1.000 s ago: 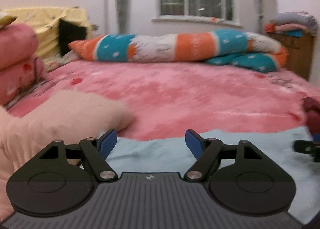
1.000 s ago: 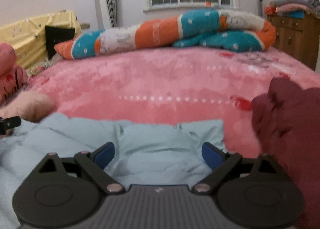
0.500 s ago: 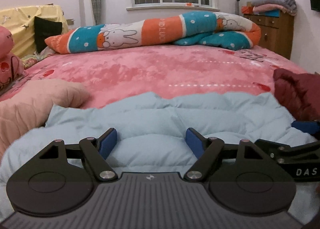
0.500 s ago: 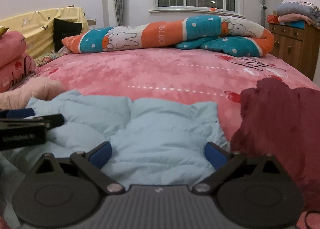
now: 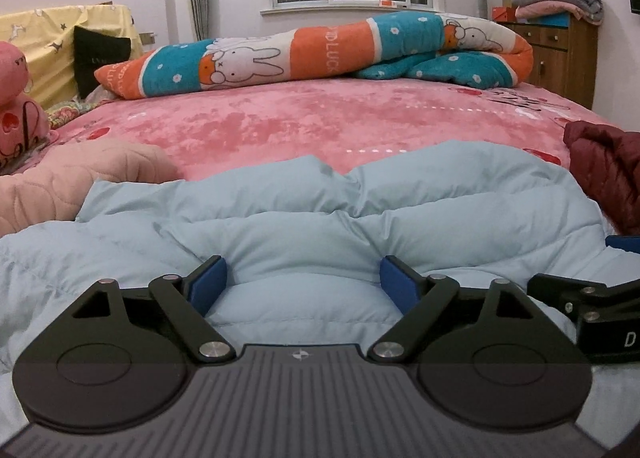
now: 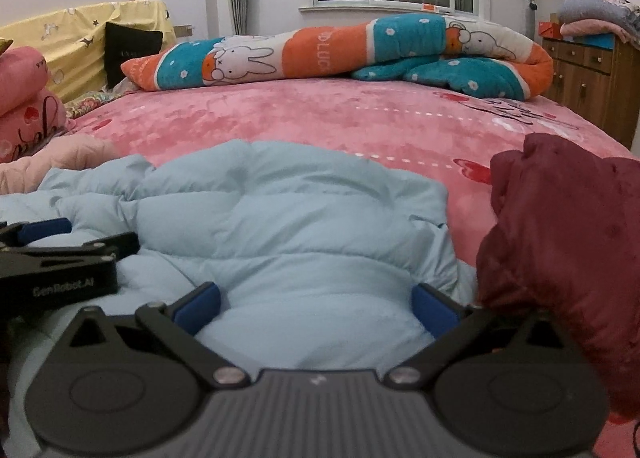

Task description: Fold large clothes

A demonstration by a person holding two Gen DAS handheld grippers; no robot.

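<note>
on a bed spread with a pink plush blanket, a light blue puffer jacket lies in a thick, bunched mound at the near edge, directly under both tools. the left gripper hangs low over the jacket with its jaws opening, the blue pads apart and only a swell of padded fabric rising between them; the pads do not appear to pinch it. the right gripper, just beside it, stands spread wide as well, its pads either side of another bulge of the same jacket, nothing clamped. a dark red garment sits heaped just to the right of the jacket, and a pale pink quilted garment lies to the left, both crumpled and seemingly not folded. a rolled rabbit-print quilt runs along the far side of the bed below the window. judging by the doubled layers, the blue jacket looks partly folded at best, though its sleeves and hem are hidden, so how many folds are in cannot be told. the neighbouring two pieces look untouched, which would leave most of the job ahead.
</note>
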